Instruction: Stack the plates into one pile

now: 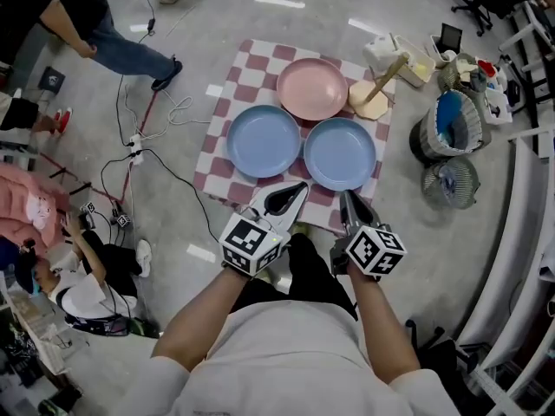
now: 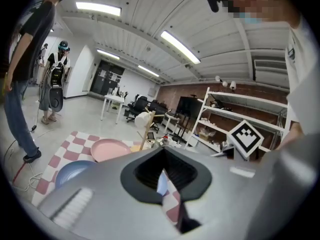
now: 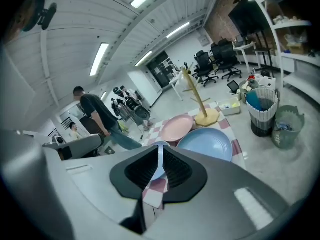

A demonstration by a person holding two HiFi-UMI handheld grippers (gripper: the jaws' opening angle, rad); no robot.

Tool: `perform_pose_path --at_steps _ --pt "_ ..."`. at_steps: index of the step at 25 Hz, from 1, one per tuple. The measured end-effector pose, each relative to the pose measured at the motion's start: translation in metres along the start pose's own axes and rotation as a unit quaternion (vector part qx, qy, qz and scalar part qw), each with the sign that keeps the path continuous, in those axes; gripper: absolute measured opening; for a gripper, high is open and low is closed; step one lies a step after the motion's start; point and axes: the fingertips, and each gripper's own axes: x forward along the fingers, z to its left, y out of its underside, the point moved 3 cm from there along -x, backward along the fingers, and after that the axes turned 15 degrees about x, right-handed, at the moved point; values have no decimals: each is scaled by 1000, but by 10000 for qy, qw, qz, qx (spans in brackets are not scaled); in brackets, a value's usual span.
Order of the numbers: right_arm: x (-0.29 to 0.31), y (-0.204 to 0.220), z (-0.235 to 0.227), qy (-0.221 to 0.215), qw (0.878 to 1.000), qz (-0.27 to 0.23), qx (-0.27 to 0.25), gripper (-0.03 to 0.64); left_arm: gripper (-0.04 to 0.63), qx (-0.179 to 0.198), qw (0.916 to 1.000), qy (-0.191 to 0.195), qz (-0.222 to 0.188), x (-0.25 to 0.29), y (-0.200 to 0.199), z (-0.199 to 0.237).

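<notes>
Polished grey floor (image 1: 451, 267) fills the head view, and a red-and-white checked cloth (image 1: 227, 87) lies flat on it at upper centre. Three plates rest on the cloth, each lying flat and none on top of another. The pink plate (image 1: 311, 88) is farthest up the frame. The left blue plate (image 1: 263, 140) and the right blue plate (image 1: 340, 153) sit side by side below it, with their rims close enough that contact cannot be judged. A wooden stand (image 1: 373, 94) stands at the cloth's upper right corner, just beside the pink plate. Two bins (image 1: 451, 124) stand on the floor to the right of the cloth, and cables (image 1: 139, 150) trail across the floor to its left. A standing person (image 1: 104, 37) occupies the upper left corner.

The left hand-held gripper (image 1: 284, 199) hovers over the cloth's lower edge, below the left blue plate. Its jaws are pressed almost together, leaving only a thin slit through which a sliver of blue plate and cloth shows, and nothing is held. The right hand-held gripper (image 1: 354, 206) hangs just below the right blue plate. Its jaws are likewise drawn together to a narrow slit and hold nothing.
</notes>
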Motion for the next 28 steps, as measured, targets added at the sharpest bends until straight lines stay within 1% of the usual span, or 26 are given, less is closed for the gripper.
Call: perform_pose_path --at_steps 2,4,8,12,16,18,23,28 --pt "11 0 -23 152 9997 131 138 18 6 -29 9999 42 134 18 8 0" --pt "21 3 -46 326 9987 260 287 41 6 -81 9997 79 232 32 15 -2" --pt "36 10 -93 709 9942 417 697 55 6 -156 9988 162 434 54 32 -6" --pt "49 20 -133 1067 9867 491 1127 72 6 -200 9978 254 574 69 46 -8" --pt "62 30 -167 1423 9764 452 1561 84 6 -259 9970 363 638 78 59 -7" --pt "69 34 -182 1609 9706 407 1744 100 6 -319 9965 397 662 83 66 -5" --pt "81 43 -210 1991 9564 344 2107 100 6 -453 9949 496 753 95 85 0" --pt "96 48 -227 2105 9474 337 2388 98 6 -481 9935 568 860 103 98 4"
